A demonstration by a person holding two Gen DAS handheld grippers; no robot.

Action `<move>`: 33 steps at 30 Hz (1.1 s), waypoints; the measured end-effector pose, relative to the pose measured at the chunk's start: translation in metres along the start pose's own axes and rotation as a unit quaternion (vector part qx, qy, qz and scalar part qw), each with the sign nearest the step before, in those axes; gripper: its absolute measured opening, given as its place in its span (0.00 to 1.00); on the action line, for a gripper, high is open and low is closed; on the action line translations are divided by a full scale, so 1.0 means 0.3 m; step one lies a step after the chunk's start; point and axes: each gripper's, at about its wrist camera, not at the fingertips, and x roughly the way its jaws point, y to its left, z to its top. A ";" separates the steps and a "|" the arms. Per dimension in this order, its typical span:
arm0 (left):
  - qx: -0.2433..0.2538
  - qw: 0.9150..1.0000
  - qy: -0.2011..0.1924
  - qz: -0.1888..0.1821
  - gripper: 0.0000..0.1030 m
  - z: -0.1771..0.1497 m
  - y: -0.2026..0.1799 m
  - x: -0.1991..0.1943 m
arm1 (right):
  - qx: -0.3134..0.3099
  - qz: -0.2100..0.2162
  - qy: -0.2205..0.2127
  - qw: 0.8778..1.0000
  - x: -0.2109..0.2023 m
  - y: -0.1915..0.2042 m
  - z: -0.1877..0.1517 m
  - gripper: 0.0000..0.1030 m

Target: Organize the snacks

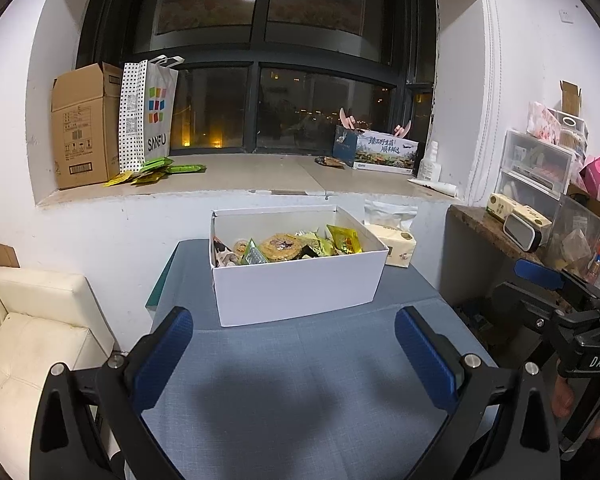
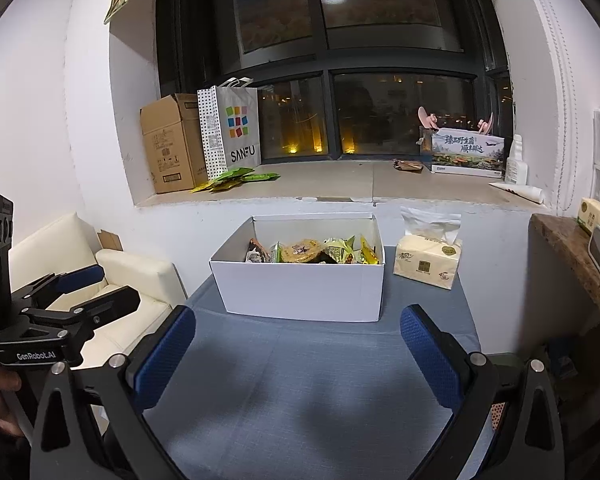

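A white open box (image 1: 296,288) (image 2: 300,288) stands on the blue-grey table (image 1: 300,380) (image 2: 300,380), filled with several snack packets (image 1: 288,246) (image 2: 312,252). My left gripper (image 1: 294,344) is open and empty, held above the table in front of the box. My right gripper (image 2: 298,344) is open and empty, also in front of the box. Each gripper shows at the edge of the other's view: the right one (image 1: 556,292), the left one (image 2: 80,288). Green and yellow packets (image 1: 156,172) (image 2: 236,180) lie on the windowsill.
A tissue pack (image 1: 396,246) (image 2: 428,260) sits right of the box. The sill holds a cardboard box (image 1: 84,128), a SANFU bag (image 1: 148,116), a printed carton (image 1: 384,152) and a dark packet (image 2: 408,165). A white sofa (image 1: 32,340) stands left, a cluttered shelf (image 1: 512,232) right.
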 end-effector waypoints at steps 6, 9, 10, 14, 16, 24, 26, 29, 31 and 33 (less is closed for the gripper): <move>0.004 1.000 0.000 -0.001 1.00 0.002 -0.004 0.000 | 0.000 0.001 0.000 1.000 0.000 -0.001 -0.001 1.00; 0.005 1.000 0.002 -0.002 1.00 0.000 -0.007 0.002 | 0.001 0.000 0.000 1.000 0.000 -0.001 0.001 1.00; 0.005 1.000 0.002 -0.002 1.00 0.000 -0.007 0.002 | 0.001 0.000 -0.001 1.000 0.000 0.000 0.000 1.00; 0.006 1.000 0.002 -0.001 1.00 -0.002 -0.007 0.004 | 0.001 0.000 0.000 1.000 0.000 0.001 0.000 1.00; 0.006 1.000 0.002 -0.001 1.00 -0.001 -0.007 0.004 | 0.002 0.000 -0.001 1.000 -0.002 0.002 0.000 1.00; 0.007 1.000 0.003 -0.001 1.00 -0.004 -0.008 0.003 | 0.001 0.000 0.001 1.000 -0.003 0.006 -0.002 1.00; 0.007 1.000 0.002 -0.001 1.00 -0.004 -0.007 0.003 | 0.001 -0.001 0.001 1.000 -0.002 0.006 -0.001 1.00; 0.007 1.000 0.003 -0.001 1.00 -0.004 -0.008 0.004 | 0.001 -0.001 0.001 1.000 -0.002 0.006 -0.002 1.00; 0.007 1.000 0.003 -0.001 1.00 -0.004 -0.008 0.002 | 0.001 -0.001 0.001 1.000 -0.002 0.006 -0.002 1.00; 0.007 1.000 0.003 -0.001 1.00 -0.004 -0.008 0.002 | 0.001 -0.001 0.001 1.000 -0.002 0.006 -0.002 1.00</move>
